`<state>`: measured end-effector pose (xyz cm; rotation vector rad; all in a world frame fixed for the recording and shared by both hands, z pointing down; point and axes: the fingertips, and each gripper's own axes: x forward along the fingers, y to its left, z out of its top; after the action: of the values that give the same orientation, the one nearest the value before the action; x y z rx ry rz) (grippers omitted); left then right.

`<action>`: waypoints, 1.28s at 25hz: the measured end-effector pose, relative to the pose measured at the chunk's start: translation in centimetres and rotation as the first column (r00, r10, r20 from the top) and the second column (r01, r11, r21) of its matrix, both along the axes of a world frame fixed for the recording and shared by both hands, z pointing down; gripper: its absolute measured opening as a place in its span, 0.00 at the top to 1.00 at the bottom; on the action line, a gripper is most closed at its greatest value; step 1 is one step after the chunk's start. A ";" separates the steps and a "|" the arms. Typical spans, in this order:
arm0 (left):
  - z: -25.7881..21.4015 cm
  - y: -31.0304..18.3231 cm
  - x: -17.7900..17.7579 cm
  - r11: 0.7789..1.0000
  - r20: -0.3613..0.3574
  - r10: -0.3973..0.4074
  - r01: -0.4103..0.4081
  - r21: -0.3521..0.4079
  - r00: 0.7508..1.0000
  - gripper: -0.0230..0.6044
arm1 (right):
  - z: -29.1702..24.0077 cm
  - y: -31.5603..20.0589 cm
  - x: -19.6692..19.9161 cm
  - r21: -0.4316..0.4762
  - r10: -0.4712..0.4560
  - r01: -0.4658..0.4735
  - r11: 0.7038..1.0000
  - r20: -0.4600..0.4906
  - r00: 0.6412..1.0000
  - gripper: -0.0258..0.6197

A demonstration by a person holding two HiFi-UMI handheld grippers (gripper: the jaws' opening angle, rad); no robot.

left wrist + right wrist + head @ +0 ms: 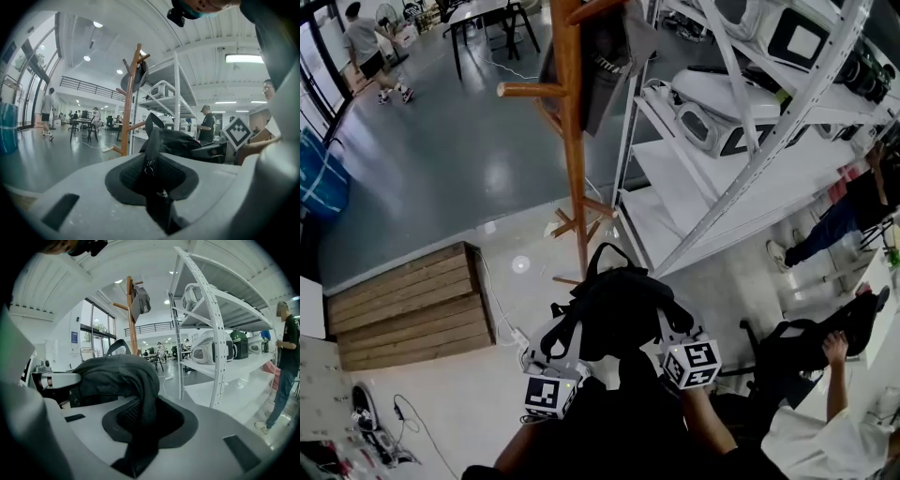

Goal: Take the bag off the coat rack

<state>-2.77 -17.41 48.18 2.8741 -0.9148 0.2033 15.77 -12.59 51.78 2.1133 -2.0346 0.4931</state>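
Note:
A black bag (619, 309) hangs between my two grippers, clear of the wooden coat rack (572, 141), which stands just beyond it. My left gripper (567, 345) is shut on a black strap of the bag (176, 140), with a small metal ring showing at the jaws (152, 165). My right gripper (670, 330) is shut on a fold of the bag's dark fabric (117, 376), which drapes through its jaws (140, 414). A dark cap-like item (140, 301) still hangs near the top of the coat rack (131, 319). In the left gripper view the coat rack (126, 112) stands behind the bag.
White metal shelving (722, 141) with white machines stands right of the rack. A wooden platform (412, 305) lies at the left, with cables (502, 319) beside it. A seated person (825, 412) is at the lower right. Another person (370, 47) walks at the far left.

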 end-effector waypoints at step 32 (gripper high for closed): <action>1.7 4.9 -3.1 0.997 -0.008 -0.060 0.060 -0.052 0.998 0.85 | 1.4 4.9 -2.7 -0.025 -0.066 0.068 0.997 0.054 0.996 0.83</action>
<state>-5.84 -12.53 49.87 2.7940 -0.9775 0.2039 13.05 -7.68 53.17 2.0299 -2.1074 0.5695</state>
